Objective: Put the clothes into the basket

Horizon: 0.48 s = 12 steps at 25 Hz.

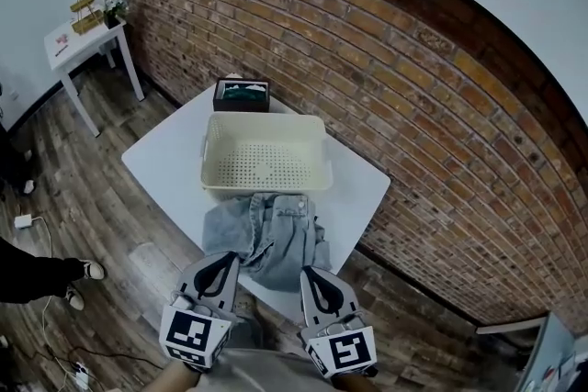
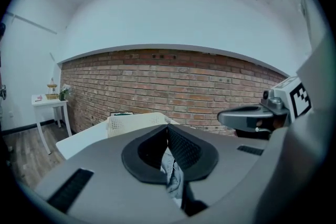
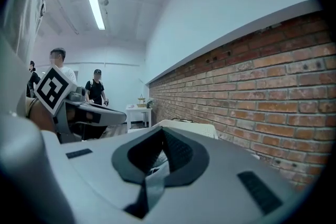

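Note:
Light blue jeans (image 1: 266,234) lie on the white table (image 1: 165,156) just in front of the cream perforated basket (image 1: 265,119), with their near end hanging over the table's front edge. My left gripper (image 1: 226,260) is shut on the jeans' near left part, and pale denim (image 2: 172,176) shows between its black pads. The right gripper (image 1: 309,273) is shut on the near right part, with a strip of denim (image 3: 153,186) pinched in its pads. Nothing lies in the basket. It shows beyond the jaws in the left gripper view (image 2: 131,122) and in the right gripper view (image 3: 191,127).
A black box (image 1: 242,94) with something green inside stands behind the basket. A brick wall (image 1: 395,87) runs along the table's far side. A small white side table (image 1: 78,46) stands at the far left. A person's leg and shoe (image 1: 64,273) are on the wooden floor at left.

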Motion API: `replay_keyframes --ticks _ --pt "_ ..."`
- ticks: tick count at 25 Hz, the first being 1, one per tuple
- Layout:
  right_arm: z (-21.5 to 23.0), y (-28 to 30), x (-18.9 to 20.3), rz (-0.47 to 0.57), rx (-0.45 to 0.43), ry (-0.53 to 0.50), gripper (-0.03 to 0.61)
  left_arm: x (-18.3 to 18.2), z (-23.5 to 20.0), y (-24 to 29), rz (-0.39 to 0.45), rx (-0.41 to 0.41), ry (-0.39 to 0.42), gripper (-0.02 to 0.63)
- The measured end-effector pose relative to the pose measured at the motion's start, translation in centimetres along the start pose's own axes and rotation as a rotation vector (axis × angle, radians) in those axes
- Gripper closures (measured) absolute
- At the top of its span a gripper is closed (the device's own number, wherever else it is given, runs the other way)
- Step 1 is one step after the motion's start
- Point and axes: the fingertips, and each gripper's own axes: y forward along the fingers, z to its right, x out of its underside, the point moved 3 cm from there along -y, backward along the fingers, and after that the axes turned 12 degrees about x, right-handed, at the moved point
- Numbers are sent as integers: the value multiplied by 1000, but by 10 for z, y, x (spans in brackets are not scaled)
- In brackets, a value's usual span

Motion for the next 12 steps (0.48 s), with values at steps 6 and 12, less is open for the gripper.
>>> replay_keyframes --ticks 6,12 --pt "5 32 12 -36 55 36 572 13 -26 23 -44 66 -36 604" --pt "5 48 30 -78 54 52 568 27 -49 34 -91 77 -88 601"
